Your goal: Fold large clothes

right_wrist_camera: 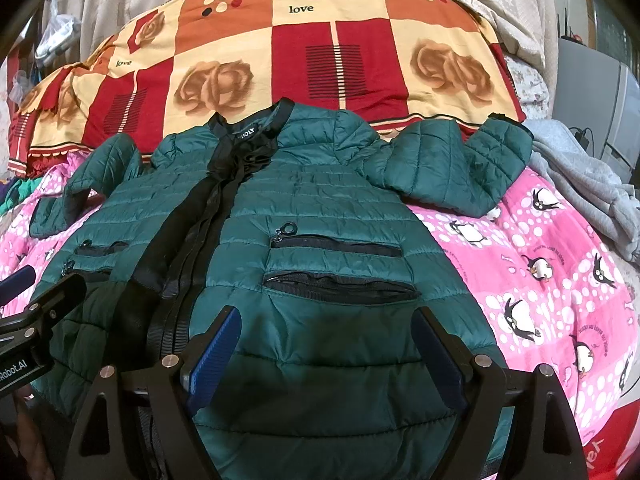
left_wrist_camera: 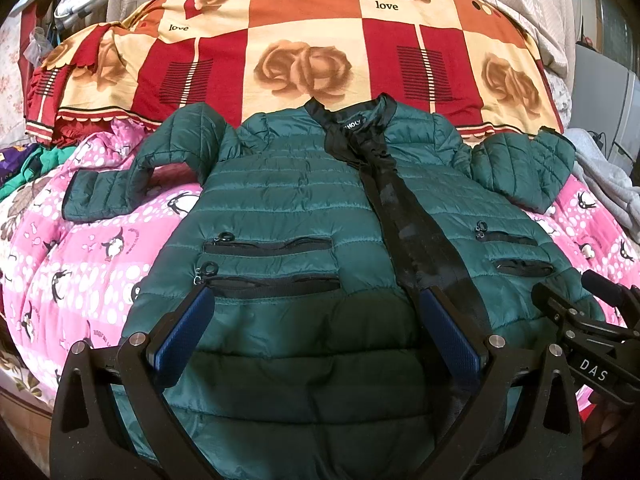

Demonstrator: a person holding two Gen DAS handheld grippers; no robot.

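Note:
A dark green quilted jacket (left_wrist_camera: 280, 200) (right_wrist_camera: 328, 208) lies front-up on the bed, collar at the far side, with a black zip strip (left_wrist_camera: 400, 216) running down its middle. Both sleeves are spread out and bent: one at the left (left_wrist_camera: 132, 176), one at the right (right_wrist_camera: 448, 164). My left gripper (left_wrist_camera: 318, 300) stands open over the lower left panel, just below the zip pockets (left_wrist_camera: 272, 264). My right gripper (right_wrist_camera: 326, 320) stands open over the lower right panel, below its pockets (right_wrist_camera: 340, 268). Nothing is pinched between either pair of blue pads. Each gripper shows at the edge of the other's view.
A pink penguin quilt (right_wrist_camera: 540, 264) lies under the jacket. A red and orange rose-print blanket (left_wrist_camera: 312, 48) is bunched along the far side. A grey garment (right_wrist_camera: 588, 184) lies at the right, and colourful clothes (left_wrist_camera: 24, 164) and bags are piled at the left.

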